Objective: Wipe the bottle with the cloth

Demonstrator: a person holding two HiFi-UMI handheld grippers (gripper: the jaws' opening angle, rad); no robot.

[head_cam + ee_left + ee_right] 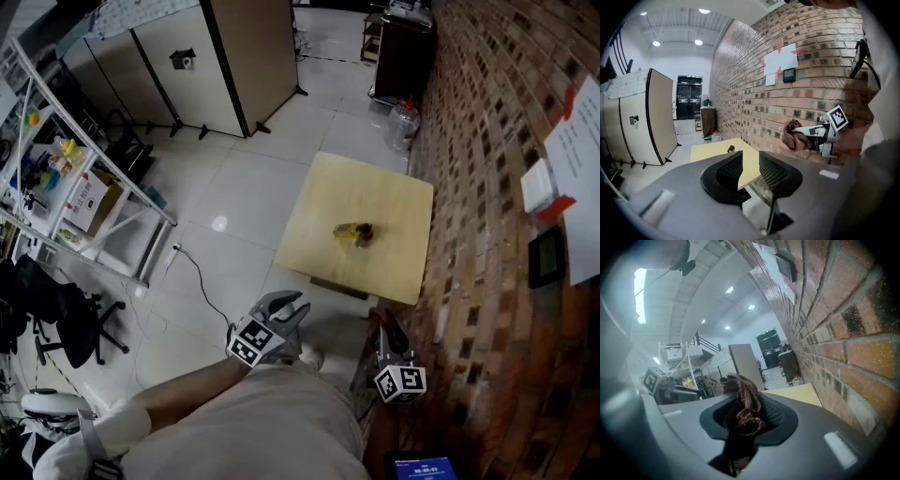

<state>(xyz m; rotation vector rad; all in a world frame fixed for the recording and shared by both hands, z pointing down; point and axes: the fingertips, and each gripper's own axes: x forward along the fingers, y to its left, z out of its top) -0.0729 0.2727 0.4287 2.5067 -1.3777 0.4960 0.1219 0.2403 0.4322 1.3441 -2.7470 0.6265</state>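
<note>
A small yellow bottle (352, 231) with a dark cap lies on its side near the middle of the square pale wooden table (394, 262). In the left gripper view the bottle (731, 149) is small and far off. My right gripper (386, 326) is shut on a brown knitted cloth (743, 404), held short of the table's near edge beside the brick wall. The cloth (794, 138) bunches at the right gripper's (804, 136) tip. My left gripper (298, 303) hovers left of it, above the floor. Its jaws (746, 168) are drawn nearly together with nothing between them.
A brick wall (487, 187) with paper sheets and a small screen runs along the right. To the left stand a white shelf rack (66, 187), folding partitions (216, 66) and an office chair (66, 319). A water jug (403, 122) and a dark cabinet (403, 47) sit beyond the table.
</note>
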